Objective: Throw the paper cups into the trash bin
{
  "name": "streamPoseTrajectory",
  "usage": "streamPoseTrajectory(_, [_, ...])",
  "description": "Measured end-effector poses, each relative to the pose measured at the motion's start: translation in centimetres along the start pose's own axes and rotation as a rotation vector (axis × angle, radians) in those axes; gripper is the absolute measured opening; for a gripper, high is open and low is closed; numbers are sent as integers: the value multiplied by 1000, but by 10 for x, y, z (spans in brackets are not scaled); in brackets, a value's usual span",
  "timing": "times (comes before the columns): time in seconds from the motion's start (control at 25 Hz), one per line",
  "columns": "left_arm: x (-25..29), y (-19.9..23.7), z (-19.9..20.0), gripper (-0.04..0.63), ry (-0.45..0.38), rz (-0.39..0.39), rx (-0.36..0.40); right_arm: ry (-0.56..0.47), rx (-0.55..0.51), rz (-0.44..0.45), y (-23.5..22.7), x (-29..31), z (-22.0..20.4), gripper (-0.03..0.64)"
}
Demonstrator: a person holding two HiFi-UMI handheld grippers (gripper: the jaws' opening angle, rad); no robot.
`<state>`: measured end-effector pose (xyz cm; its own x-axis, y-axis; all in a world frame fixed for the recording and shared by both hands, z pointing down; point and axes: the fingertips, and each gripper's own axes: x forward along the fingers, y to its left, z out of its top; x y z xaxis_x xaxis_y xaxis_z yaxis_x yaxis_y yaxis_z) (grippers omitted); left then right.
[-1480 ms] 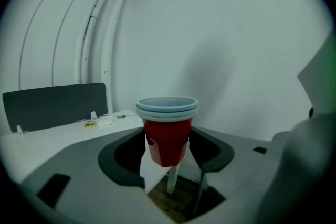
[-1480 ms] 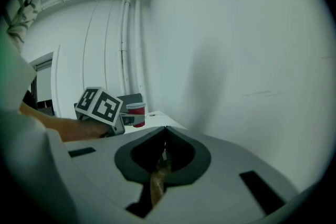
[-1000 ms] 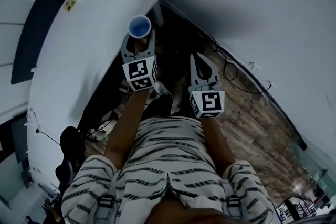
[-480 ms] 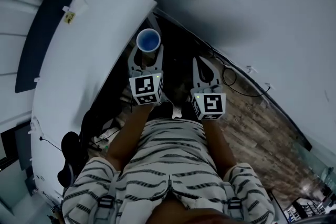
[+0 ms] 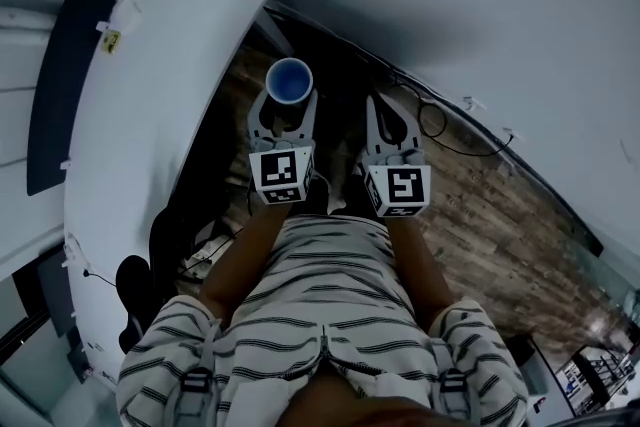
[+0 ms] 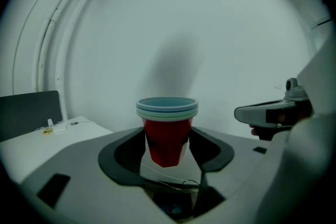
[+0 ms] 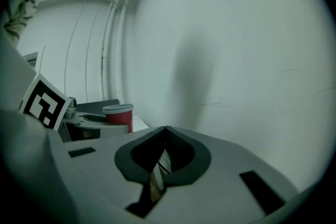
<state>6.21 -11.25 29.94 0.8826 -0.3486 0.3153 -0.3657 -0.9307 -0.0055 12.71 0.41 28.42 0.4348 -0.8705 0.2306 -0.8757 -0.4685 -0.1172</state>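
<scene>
My left gripper (image 5: 287, 103) is shut on a stack of red paper cups (image 6: 167, 128) with pale blue rims, held upright between its dark pads. From above the stack (image 5: 289, 79) shows as a blue circle, hanging over the dark wooden floor just right of the white table (image 5: 140, 115). The same cups (image 7: 118, 115) appear at the left of the right gripper view. My right gripper (image 5: 385, 111) sits beside the left one, shut with nothing between its pads. No trash bin is in view.
A white wall (image 5: 480, 25) runs along the right, with a black cable (image 5: 440, 125) at its foot. A dark screen (image 5: 60, 95) stands at the table's far edge. A black chair (image 5: 135, 280) sits under the table's near end. The person's striped shirt fills the lower head view.
Both grippers have swung right, away from the table. The cup stack has left the table's edge and now hangs over the floor, still in the left gripper.
</scene>
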Motion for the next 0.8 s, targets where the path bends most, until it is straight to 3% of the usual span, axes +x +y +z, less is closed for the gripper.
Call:
streamPoseTrajectory(0.4, [10,-41,-33,279,69,-106,10,67,75,-56,-29,-8,-37,17])
streamPoseTrajectory(0.8, [26,-63,-91,279,183,-188,13,126,110,-116,-52,-3,-82,18])
